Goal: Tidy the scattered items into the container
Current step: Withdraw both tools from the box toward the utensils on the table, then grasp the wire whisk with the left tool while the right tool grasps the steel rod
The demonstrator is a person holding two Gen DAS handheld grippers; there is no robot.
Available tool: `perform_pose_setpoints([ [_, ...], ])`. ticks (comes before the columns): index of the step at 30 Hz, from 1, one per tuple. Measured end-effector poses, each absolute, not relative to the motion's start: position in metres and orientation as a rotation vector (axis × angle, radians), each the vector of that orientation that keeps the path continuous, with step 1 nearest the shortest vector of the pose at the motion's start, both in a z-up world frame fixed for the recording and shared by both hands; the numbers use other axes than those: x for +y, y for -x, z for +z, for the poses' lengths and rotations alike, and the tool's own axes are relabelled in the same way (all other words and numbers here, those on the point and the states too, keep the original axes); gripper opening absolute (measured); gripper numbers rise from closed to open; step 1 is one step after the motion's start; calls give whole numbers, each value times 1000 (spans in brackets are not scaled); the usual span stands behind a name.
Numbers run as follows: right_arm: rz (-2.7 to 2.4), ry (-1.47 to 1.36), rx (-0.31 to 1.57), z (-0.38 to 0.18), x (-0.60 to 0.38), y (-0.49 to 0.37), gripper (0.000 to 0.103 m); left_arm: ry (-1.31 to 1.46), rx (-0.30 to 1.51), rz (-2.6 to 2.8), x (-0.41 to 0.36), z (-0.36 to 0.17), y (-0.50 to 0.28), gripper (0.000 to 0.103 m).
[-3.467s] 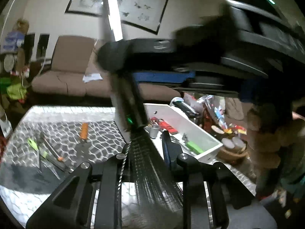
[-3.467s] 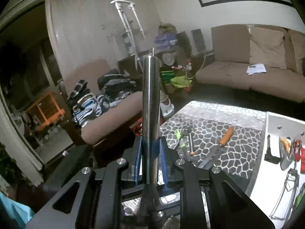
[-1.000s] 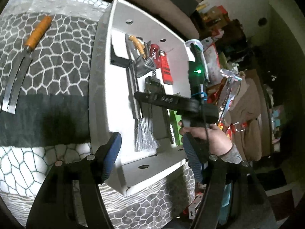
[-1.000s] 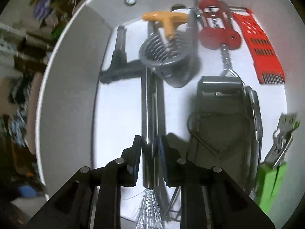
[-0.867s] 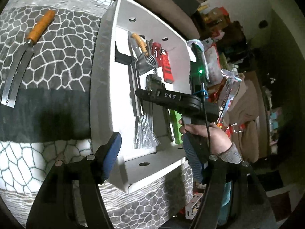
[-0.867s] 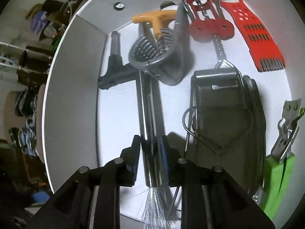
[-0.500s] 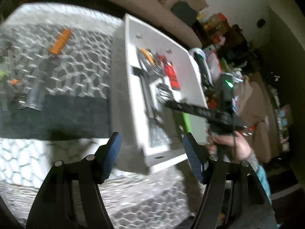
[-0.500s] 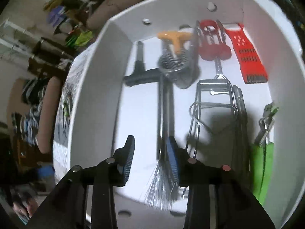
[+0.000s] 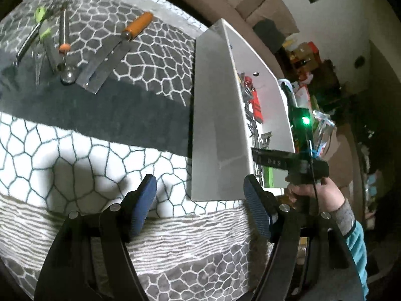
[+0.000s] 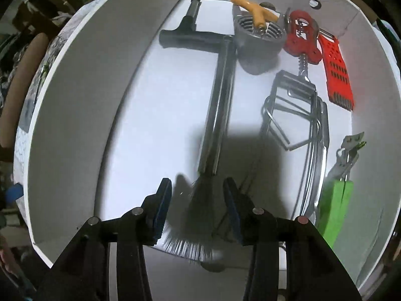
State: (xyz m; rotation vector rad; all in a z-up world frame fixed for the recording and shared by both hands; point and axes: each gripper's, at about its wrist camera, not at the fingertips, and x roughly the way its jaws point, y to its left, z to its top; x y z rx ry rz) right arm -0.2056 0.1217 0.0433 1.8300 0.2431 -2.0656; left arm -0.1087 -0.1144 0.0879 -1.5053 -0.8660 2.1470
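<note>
The white container [image 9: 215, 130] stands on the patterned cloth; its inside wall shows in the right wrist view [image 10: 82, 115]. A steel-handled wire brush [image 10: 218, 100] lies flat on its floor. My right gripper [image 10: 198, 208] is open just above the brush's bristle end, not touching it; it also shows in the left wrist view [image 9: 288, 161] over the container. My left gripper [image 9: 200, 203] is open and empty above the cloth at the container's near corner. A knife with an orange handle [image 9: 112, 52] and several smaller tools [image 9: 50, 35] lie scattered on the cloth at the far left.
In the container lie a black T-shaped tool [image 10: 190, 37], a grey strainer with an orange handle [image 10: 258, 40], a red corkscrew [image 10: 303, 37], a red grater [image 10: 338, 75], a wire masher [image 10: 295, 115] and a green-handled opener [image 10: 338, 195]. Clutter [image 9: 318, 100] sits beyond the container.
My right gripper has opened and let go of the brush, which now lies in the container. My left gripper has drawn back and lower, toward the container's near corner.
</note>
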Motion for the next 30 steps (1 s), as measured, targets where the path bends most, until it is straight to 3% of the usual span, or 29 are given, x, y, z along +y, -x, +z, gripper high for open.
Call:
perform_pose_setpoints([
  [7, -2013, -1830, 381, 42, 116, 187, 42, 1499, -825, 2222, -136, 70, 108, 69],
  [11, -2130, -1721, 424, 77, 119, 171, 45, 1484, -714, 2359, -168, 76, 108, 69],
  [15, -2255, -1509, 274, 134, 120, 149, 53, 1452, -719, 2490, -220, 81, 107, 73],
  [17, -2271, -1397, 157, 159, 110, 141, 64, 1482, -807, 2500, -248, 74, 106, 73],
  [20, -2236, -1277, -2, 179, 81, 133, 67, 1480, -891, 2515, -276, 66, 108, 73],
  [30, -2058, -1232, -79, 147, -75, 164, 67, 1462, -663, 2765, -320, 47, 157, 73],
])
